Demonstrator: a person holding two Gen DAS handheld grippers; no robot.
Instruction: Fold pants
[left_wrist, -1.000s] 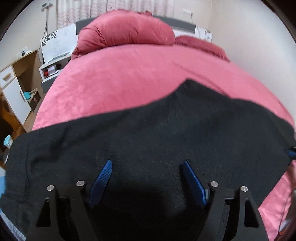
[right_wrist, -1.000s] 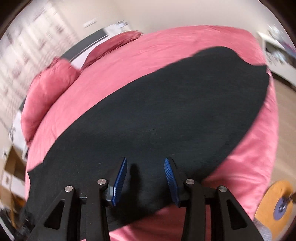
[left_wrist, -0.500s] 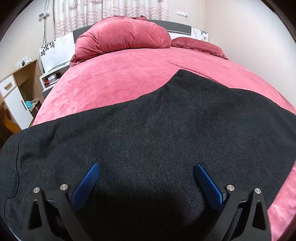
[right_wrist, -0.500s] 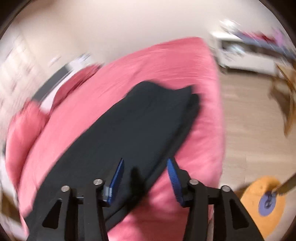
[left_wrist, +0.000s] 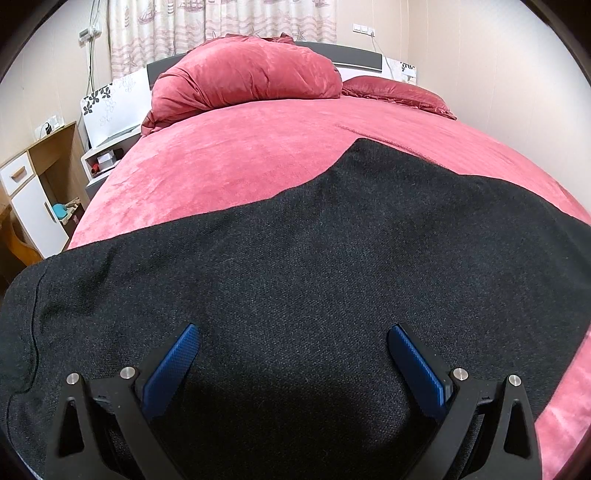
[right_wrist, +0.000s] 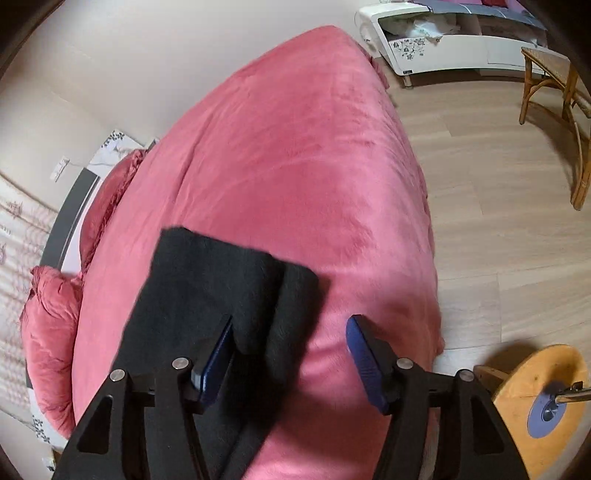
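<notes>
Furniture lines the far left of the left wrist view: a wooden cabinet (left_wrist: 35, 184) with a white drawer front, then a white nightstand (left_wrist: 105, 155) against the curtained wall. Next comes the bed's pink blanket (left_wrist: 236, 173), with a bulky red pillow (left_wrist: 247, 77) at its head and a flatter red pillow (left_wrist: 397, 94) to its right. Black pants (left_wrist: 295, 266) lie flat across the near part of the blanket, filling the lower half of the picture. The left gripper (left_wrist: 293, 336) hangs over them with its blue pads as far apart as they go, its jaws having just been opening; cloth lies under the gap, but neither pad presses on it.

In the right wrist view, the same pants (right_wrist: 207, 280) run up from the lower left and end in two stacked leg ends on the blanket (right_wrist: 295, 147). The right gripper (right_wrist: 290, 328) stands partly apart, its jaws having just been closing a little; the left pad is beside the cloth edge, the right pad over bare blanket, and nothing is pinched. Further right are wood flooring, a rattan chair (right_wrist: 554, 92) and a round yellow stool (right_wrist: 543, 402)
</notes>
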